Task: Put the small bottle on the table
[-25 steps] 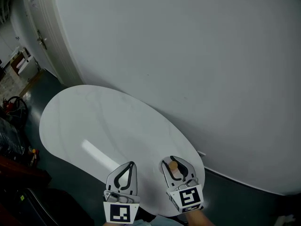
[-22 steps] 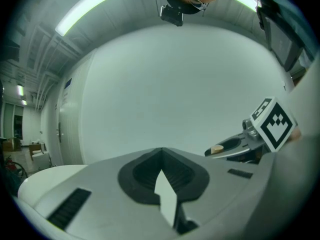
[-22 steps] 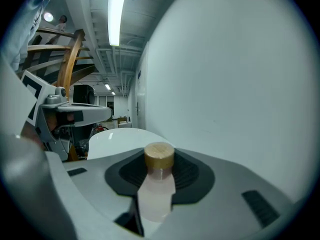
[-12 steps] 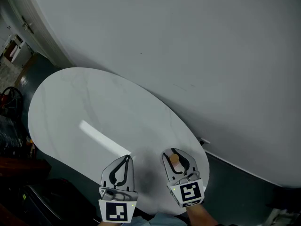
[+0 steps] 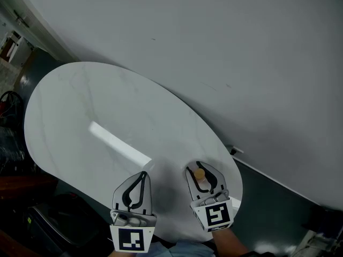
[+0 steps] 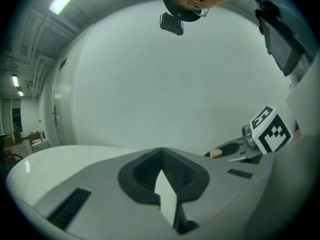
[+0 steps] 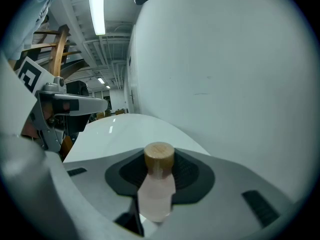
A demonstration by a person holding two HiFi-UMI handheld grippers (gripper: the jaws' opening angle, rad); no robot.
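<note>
Small bottle (image 7: pixel 158 184) pinched upright in right gripper (image 5: pixel 199 170) over table (image 5: pixel 96 106), near right edge; set-down and release left. Left gripper (image 5: pixel 140 179) jaws pressed together, empty.

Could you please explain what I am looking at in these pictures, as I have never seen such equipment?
No robot here: a person holds a two-jaw gripper in each hand. The head view comes from a camera on the person's head, looking down at a white oval table beside a pale wall. The two gripper views come from cameras riding on the grippers, looking along their jaws. The table shows nothing lying on it. The right gripper is closed on a small bottle with a tan stopper, over the table's near end. The left gripper is shut and empty.
</note>
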